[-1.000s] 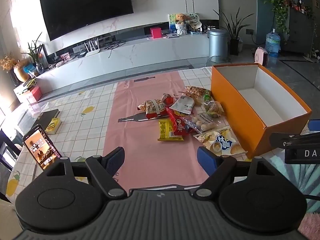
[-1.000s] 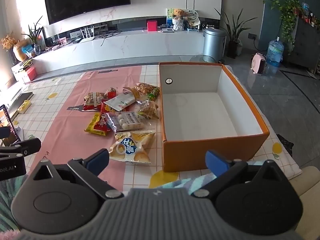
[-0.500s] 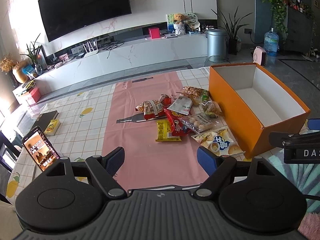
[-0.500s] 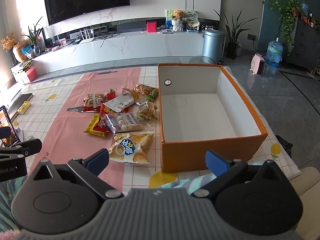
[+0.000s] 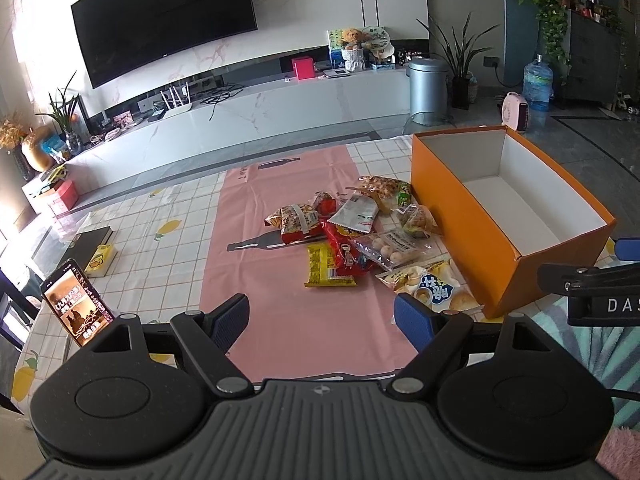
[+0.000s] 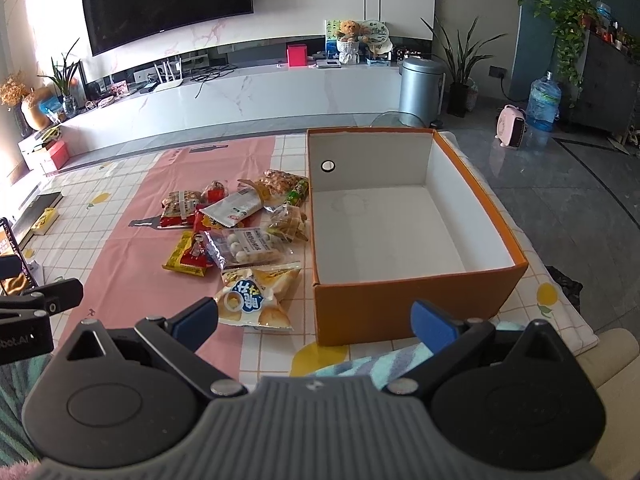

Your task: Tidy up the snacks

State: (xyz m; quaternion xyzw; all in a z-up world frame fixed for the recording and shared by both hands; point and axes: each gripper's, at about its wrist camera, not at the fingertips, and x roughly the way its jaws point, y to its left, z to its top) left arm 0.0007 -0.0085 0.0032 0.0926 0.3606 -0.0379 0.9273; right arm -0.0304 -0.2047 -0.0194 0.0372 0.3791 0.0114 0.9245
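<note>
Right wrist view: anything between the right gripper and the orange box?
Nothing solid: only bare checked tablecloth and a striped towel separate the open right gripper from the orange cardboard box, in the right wrist view.

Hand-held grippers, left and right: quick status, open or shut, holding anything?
Left hand-held gripper: open, holding nothing, above the pink mat.
Right hand-held gripper: open, holding nothing, near the orange box.
</note>
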